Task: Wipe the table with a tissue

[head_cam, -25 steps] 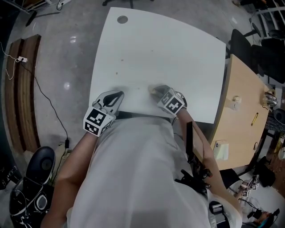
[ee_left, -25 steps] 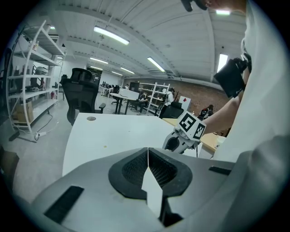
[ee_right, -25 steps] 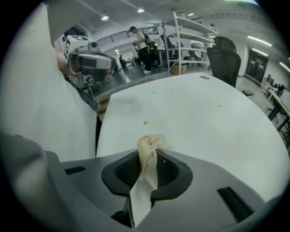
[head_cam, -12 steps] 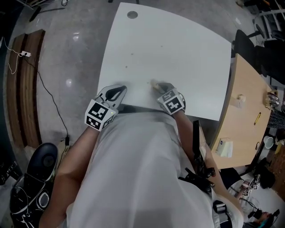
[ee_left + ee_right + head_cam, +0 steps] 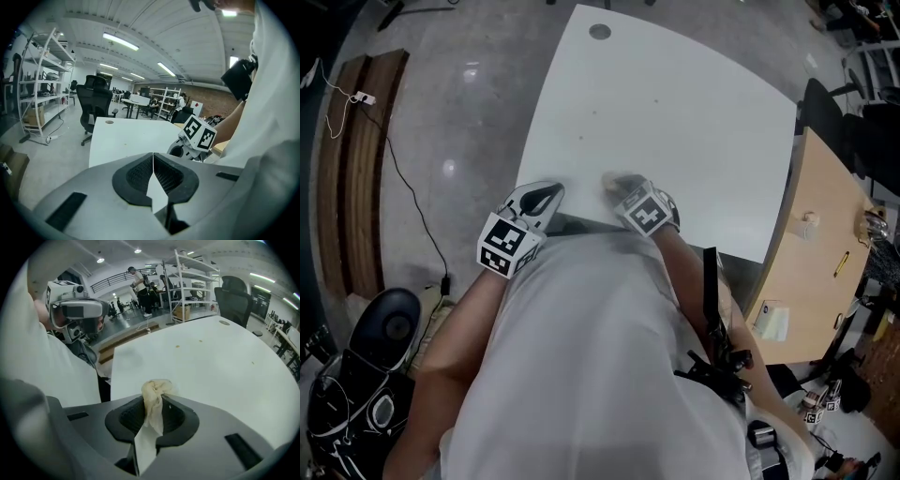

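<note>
The right tool is clamped on a crumpled tissue, which bunches out just past its tips, low over the white surface near its front edge. Just to its left, the left tool is closed with nothing between its jaws.

Left tool shut; right tool pinching tissue.

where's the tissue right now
The tissue is pinched in the right tool, at the near edge of the white table, right of the left tool in the head view.
</note>
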Demonstrator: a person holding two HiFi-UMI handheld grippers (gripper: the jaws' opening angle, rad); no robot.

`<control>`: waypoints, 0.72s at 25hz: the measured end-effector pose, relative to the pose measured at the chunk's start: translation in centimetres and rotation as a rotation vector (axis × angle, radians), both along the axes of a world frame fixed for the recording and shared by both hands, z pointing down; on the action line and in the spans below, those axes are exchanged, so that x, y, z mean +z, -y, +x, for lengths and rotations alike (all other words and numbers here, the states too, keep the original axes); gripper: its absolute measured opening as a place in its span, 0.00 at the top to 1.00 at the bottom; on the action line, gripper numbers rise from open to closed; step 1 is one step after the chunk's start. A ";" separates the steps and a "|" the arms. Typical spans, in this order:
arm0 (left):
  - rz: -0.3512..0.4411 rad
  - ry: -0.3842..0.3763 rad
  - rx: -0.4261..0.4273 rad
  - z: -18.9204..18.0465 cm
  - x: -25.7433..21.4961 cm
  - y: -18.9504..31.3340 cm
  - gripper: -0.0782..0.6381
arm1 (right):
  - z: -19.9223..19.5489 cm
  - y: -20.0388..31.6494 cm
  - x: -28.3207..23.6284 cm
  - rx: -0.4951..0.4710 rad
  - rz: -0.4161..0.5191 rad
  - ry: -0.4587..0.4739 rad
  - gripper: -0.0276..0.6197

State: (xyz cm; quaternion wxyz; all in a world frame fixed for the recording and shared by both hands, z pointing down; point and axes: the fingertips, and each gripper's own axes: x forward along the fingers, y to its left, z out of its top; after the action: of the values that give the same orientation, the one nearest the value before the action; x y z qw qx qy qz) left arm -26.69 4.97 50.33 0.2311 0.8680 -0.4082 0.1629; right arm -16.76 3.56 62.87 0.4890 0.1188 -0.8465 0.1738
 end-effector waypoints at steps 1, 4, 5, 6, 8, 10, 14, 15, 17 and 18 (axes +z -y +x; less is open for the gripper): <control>-0.002 0.000 -0.003 -0.2 0.1 -0.1 0.88 | -0.7 -0.5 -0.2 -0.026 -0.019 0.020 0.86; -0.003 -0.003 -0.011 -0.6 0.0 -0.2 0.88 | -2.5 -1.5 -1.2 -0.031 -0.054 0.133 0.86; -0.001 -0.006 -0.013 -0.8 -0.1 -0.1 0.88 | -2.8 -1.1 -1.9 0.015 -0.063 0.194 0.86; 0.000 -0.008 -0.015 -0.9 -0.2 0.1 0.88 | -2.9 -0.5 -2.8 0.071 -0.075 0.257 0.86; 0.002 -0.007 -0.013 -0.9 -0.2 0.5 0.88 | -2.1 1.2 -4.3 0.172 -0.092 0.357 0.86; 0.006 -0.007 -0.010 -0.7 -0.2 1.0 0.88 | -0.2 3.2 -5.1 0.253 -0.080 0.396 0.86; 0.000 -0.017 -0.018 -0.1 -0.1 1.7 0.88 | 4.8 6.9 -5.2 0.399 -0.013 0.370 0.86; -0.004 -0.017 -0.020 0.0 0.0 1.7 0.88 | 6.3 7.8 -5.2 0.439 0.007 0.356 0.86; -0.012 -0.014 -0.021 0.6 0.2 1.9 0.88 | 9.5 9.4 -4.9 0.527 0.034 0.332 0.86; -0.017 -0.012 -0.022 0.9 0.3 2.0 0.88 | 11.2 10.1 -4.7 0.568 0.038 0.320 0.86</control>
State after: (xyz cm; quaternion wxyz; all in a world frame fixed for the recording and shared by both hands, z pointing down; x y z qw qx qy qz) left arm -25.74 2.98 50.66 0.2428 0.8625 -0.4148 0.1584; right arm -5.59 -6.50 58.17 0.2793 0.3306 -0.8488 0.3037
